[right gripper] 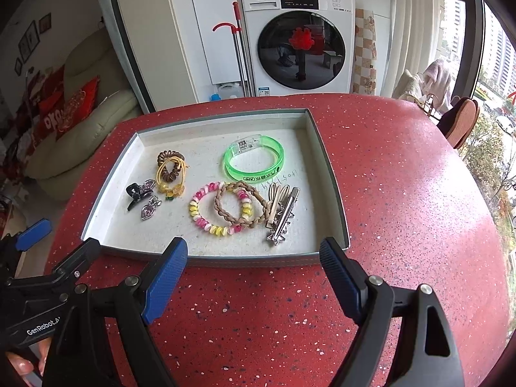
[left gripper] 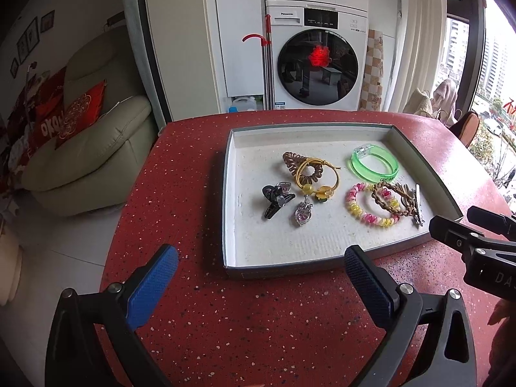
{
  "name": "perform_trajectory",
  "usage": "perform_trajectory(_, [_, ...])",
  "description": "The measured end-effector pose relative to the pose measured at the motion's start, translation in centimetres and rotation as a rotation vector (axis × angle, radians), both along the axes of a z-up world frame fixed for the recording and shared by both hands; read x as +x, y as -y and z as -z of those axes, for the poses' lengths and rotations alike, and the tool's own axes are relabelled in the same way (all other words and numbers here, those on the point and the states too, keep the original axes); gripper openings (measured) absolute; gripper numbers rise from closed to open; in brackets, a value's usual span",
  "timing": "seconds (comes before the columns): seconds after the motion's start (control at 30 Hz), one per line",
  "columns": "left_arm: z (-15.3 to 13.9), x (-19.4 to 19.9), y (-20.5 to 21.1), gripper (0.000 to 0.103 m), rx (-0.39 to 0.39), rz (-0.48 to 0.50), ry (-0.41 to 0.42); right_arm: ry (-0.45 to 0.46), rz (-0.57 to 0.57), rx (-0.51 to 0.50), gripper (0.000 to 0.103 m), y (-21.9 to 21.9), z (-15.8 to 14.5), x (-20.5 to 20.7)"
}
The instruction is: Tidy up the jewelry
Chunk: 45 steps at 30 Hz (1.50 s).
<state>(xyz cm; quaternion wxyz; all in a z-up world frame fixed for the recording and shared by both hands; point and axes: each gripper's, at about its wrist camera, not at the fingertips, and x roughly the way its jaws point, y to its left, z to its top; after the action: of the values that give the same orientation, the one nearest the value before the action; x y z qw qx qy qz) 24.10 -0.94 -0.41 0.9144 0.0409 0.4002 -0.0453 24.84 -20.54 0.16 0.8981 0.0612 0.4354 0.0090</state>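
Observation:
A shallow grey tray (left gripper: 225,193) (right gripper: 332,174) lies on the red speckled table (left gripper: 258,322) (right gripper: 403,193). In it lie a green bangle (left gripper: 374,163) (right gripper: 254,159), a pink-yellow coil bracelet (left gripper: 371,208) (right gripper: 216,209), a braided brown tie (left gripper: 387,200) (right gripper: 242,206), a silver clip (left gripper: 418,204) (right gripper: 282,216), a brown coil tie with a yellow band (left gripper: 314,171) (right gripper: 170,171), a black claw clip (left gripper: 275,198) (right gripper: 138,192) and a heart pendant (left gripper: 303,214) (right gripper: 150,209). My left gripper (left gripper: 261,274) and right gripper (right gripper: 253,274) are open and empty, just before the tray's near edge.
A washing machine (left gripper: 316,58) (right gripper: 300,42) stands behind the table. A beige sofa (left gripper: 90,148) with red cushions is at the left. Windows and a chair (right gripper: 461,122) are at the right. The table's edge curves off on the left.

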Motion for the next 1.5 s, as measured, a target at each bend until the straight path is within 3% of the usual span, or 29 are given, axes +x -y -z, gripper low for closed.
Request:
perform_trajectory(0.5, [0.1, -4.8, -1.1, 0.103, -0.013, -0.046, 0.043, 0.092, 0.030, -0.043, 0.086, -0.5, -0.2, -4.7])
perform_trajectory(1.03, [-1.6, -8.9, -0.5, 0.103, -0.005, -0.047, 0.184, 0.276, 0.060, -0.087, 0.086, -1.3, -2.4, -9.8])
perform_trajectory(1.27, [-2.4, -10.4, -0.2, 0.103, -0.001, -0.050, 0.247, 0.299, 0.066, -0.089, 0.086, -1.3, -2.6, -11.2])
perform_trajectory(1.5, [-2.7, -11.2, -0.1, 0.103, -0.008, -0.058, 0.247, 0.289, 0.074, -0.089, 0.086, -1.2, -2.4, -11.7])
